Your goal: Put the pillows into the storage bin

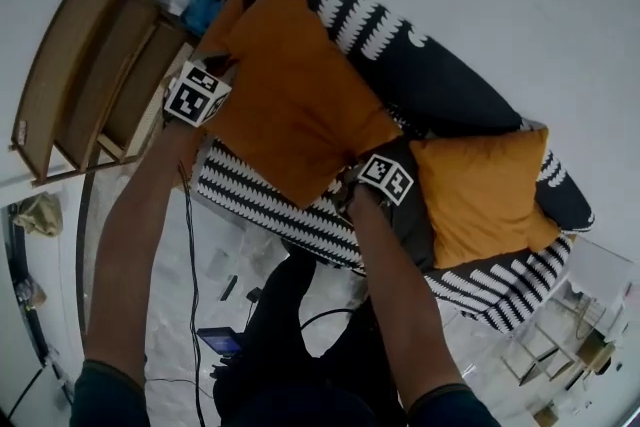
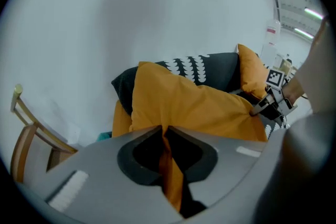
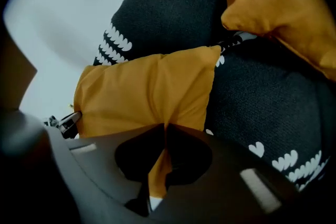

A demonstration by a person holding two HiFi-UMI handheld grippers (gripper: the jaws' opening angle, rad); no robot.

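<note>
A large orange pillow (image 1: pixel 290 105) lies tilted across a black sofa with white patterning (image 1: pixel 440 85). My left gripper (image 1: pixel 222 105) is shut on the pillow's left edge; in the left gripper view the orange fabric (image 2: pixel 194 107) is pinched between the jaws (image 2: pixel 164 132). My right gripper (image 1: pixel 352 177) is shut on the pillow's lower right corner, and the right gripper view shows the fabric (image 3: pixel 147 97) caught in its jaws (image 3: pixel 164 132). A second orange pillow (image 1: pixel 475 195) rests on the sofa to the right. No storage bin is in view.
A wooden chair (image 1: pixel 90 65) stands at the left beside the sofa, with a teal object (image 1: pixel 205 7) behind it. Cables and a small device (image 1: pixel 222 340) lie on the white floor below. A small stand (image 1: pixel 560 345) sits at bottom right.
</note>
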